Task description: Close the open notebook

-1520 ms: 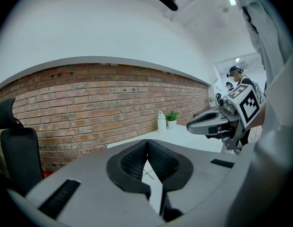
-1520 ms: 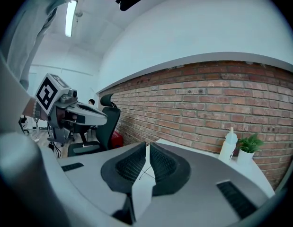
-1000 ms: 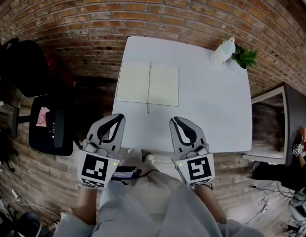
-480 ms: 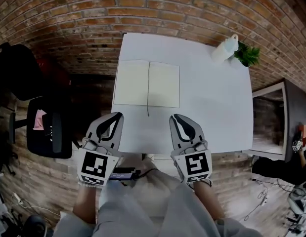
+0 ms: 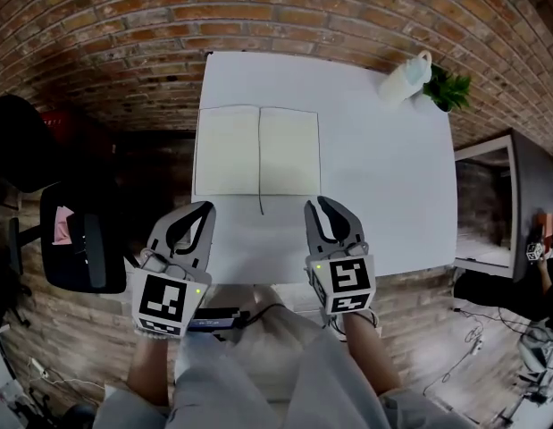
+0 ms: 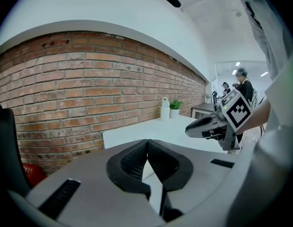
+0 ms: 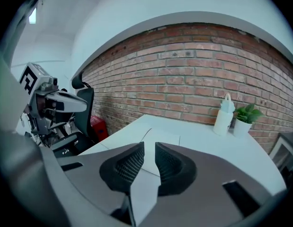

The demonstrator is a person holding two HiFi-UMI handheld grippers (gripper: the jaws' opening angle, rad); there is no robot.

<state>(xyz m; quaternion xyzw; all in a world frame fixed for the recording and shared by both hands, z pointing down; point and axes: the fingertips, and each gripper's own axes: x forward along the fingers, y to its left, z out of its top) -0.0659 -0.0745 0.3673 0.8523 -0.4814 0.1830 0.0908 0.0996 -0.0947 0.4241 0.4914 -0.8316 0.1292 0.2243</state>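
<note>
While the open notebook [image 5: 258, 150] lies flat on the white table [image 5: 383, 168] with both cream pages blank and facing up, neither gripper touches it. It sits toward the table's left edge, its spine running away from the person, and a thin dark ribbon marker [image 5: 261, 206] trails out of the spine past the notebook's near edge. Just short of the notebook's near left corner hovers the left gripper [image 5: 205, 206], tilted a little downward over the table's near edge; its jaws are pressed fully together, the ribbed black pads [image 6: 132, 162] meeting along one line with nothing caught between them. Just short of the notebook's near right corner hangs the right gripper [image 5: 321, 202], likewise angled down toward the pages; its jaws are drawn almost together, leaving only a thin slit between the pads [image 7: 170, 164], and nothing sits in that slit. Well beyond the notebook, toward the table's far right corner, a white bottle [image 5: 403, 80] with a loop handle stands upright, and a small potted green plant [image 5: 448, 88] stands just beside it. Off the notebook's left side, past the table's edge, a black office chair [image 5: 75, 239] stands on the floor, and a red brick wall [image 5: 258, 7] rises behind the table's far edge.
</note>
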